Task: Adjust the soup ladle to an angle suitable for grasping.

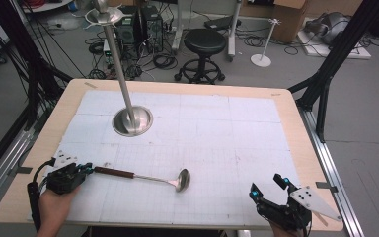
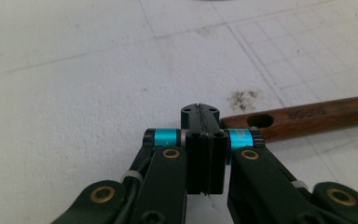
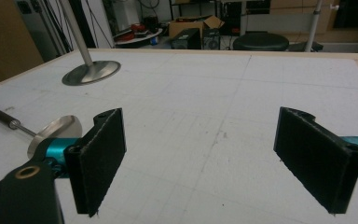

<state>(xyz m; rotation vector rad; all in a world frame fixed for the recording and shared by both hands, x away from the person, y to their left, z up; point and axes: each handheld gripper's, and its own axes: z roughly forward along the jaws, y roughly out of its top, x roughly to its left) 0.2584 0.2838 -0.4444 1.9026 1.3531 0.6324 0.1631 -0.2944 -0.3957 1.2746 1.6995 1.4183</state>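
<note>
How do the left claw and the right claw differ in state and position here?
The left claw has its jaws pressed together with nothing between them, while the right claw stands wide open. The left claw sits right beside the wooden handle end of the ladle; the right claw is apart from it, near the table's front right corner. Both are hand-held and low over the table.

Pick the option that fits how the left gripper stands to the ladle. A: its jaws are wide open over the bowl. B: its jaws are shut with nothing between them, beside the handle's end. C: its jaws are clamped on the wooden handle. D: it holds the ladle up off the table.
B: the left gripper has its jaws pressed together on nothing, with the ladle lying flat and its wooden handle end just beside the tips.
</note>
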